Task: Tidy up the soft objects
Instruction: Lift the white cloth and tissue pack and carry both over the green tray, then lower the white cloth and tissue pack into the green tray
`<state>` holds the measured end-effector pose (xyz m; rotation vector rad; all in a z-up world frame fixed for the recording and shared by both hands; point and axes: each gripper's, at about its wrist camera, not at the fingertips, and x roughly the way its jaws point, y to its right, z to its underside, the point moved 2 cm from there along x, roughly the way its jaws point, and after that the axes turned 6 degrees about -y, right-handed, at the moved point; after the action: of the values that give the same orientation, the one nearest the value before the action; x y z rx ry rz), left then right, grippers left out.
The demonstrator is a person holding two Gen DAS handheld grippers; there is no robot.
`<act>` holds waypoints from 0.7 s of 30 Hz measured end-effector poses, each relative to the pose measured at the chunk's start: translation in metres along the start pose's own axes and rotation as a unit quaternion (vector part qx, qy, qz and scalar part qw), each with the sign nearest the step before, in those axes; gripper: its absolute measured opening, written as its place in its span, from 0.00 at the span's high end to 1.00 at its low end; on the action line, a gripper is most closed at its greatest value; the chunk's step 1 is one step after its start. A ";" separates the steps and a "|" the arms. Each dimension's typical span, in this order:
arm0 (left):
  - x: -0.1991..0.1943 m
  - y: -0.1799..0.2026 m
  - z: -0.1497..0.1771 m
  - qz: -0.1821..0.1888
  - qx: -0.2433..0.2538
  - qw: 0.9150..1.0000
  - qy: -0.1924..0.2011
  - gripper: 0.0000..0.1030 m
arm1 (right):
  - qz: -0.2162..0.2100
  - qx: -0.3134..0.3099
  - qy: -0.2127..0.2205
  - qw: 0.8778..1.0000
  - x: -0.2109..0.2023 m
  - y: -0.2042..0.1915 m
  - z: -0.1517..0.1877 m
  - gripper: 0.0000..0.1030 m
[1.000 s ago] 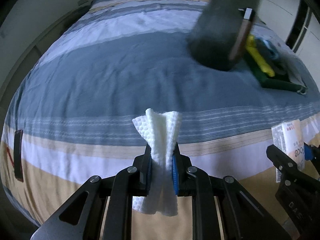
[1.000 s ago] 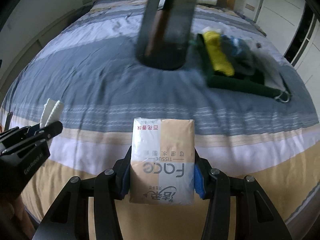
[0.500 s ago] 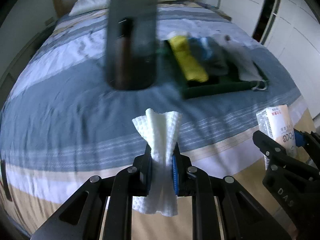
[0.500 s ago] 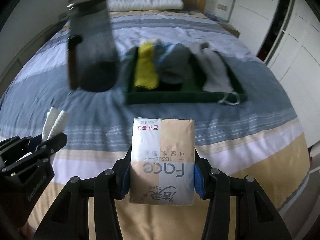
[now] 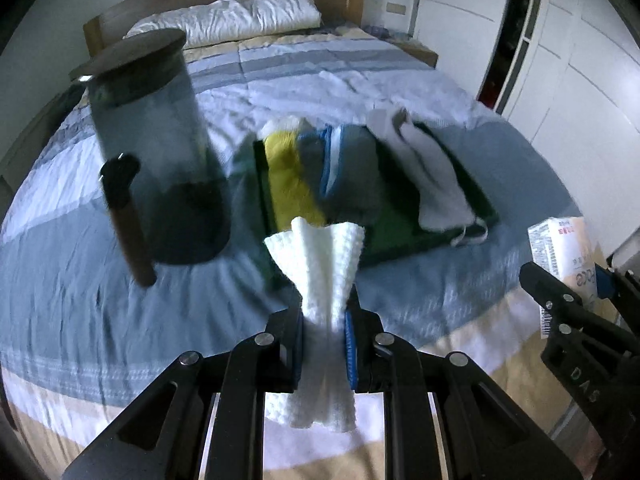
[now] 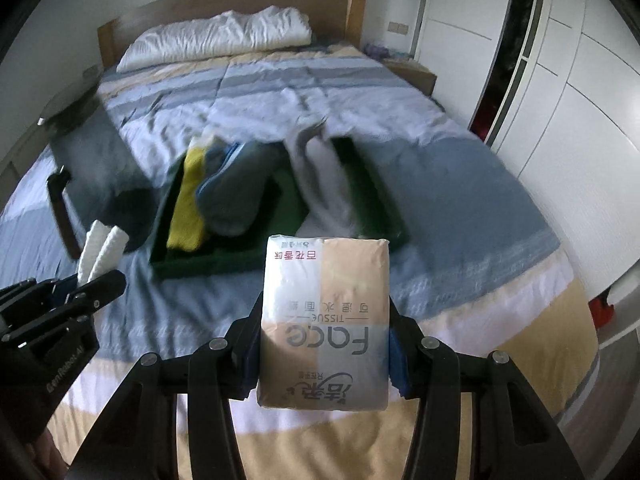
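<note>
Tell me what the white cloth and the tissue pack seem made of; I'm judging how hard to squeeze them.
White cloth: looks like soft waffle-knit fabric, matte, bunching where it is pinched. Tissue pack: apparently thin plastic film, slightly glossy and wrinkled at its edges, printed.

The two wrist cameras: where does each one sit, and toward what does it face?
Left wrist: sits on the left tongs, shut on a white cloth; faces down the bed toward the green tray, headboard beyond; the right tongs show at its right edge.
Right wrist: sits on the right tongs, shut on a tissue pack; faces the same tray; the left tongs with the cloth show at its left edge.
Shared: bed, tray, dark jar, pillow, both held things.
</note>
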<state>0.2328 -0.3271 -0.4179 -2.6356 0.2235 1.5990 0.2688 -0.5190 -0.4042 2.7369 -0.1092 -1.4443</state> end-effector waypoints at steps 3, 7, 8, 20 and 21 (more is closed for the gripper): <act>0.003 0.004 -0.014 -0.001 -0.003 1.000 0.013 0.87 | -0.005 -0.003 0.020 1.000 0.005 0.009 -0.016 0.52; 0.012 0.010 -0.037 -0.010 -0.007 1.000 0.028 0.87 | -0.011 -0.011 0.037 0.999 0.017 0.014 -0.035 0.52; 0.016 0.012 -0.044 -0.010 -0.009 0.999 0.030 0.87 | -0.014 -0.013 0.041 0.999 0.021 0.016 -0.038 0.52; 0.067 0.027 -0.110 -0.030 -0.028 0.999 0.027 0.87 | -0.031 -0.067 0.048 0.996 0.087 0.020 -0.095 0.52; 0.072 0.027 -0.114 -0.036 -0.028 0.999 0.026 0.87 | -0.029 -0.071 0.047 0.996 0.093 0.020 -0.098 0.52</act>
<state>0.3617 -0.3743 -0.4275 -2.6959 0.0874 1.5389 0.4008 -0.5461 -0.4239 2.7072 0.0739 -1.2798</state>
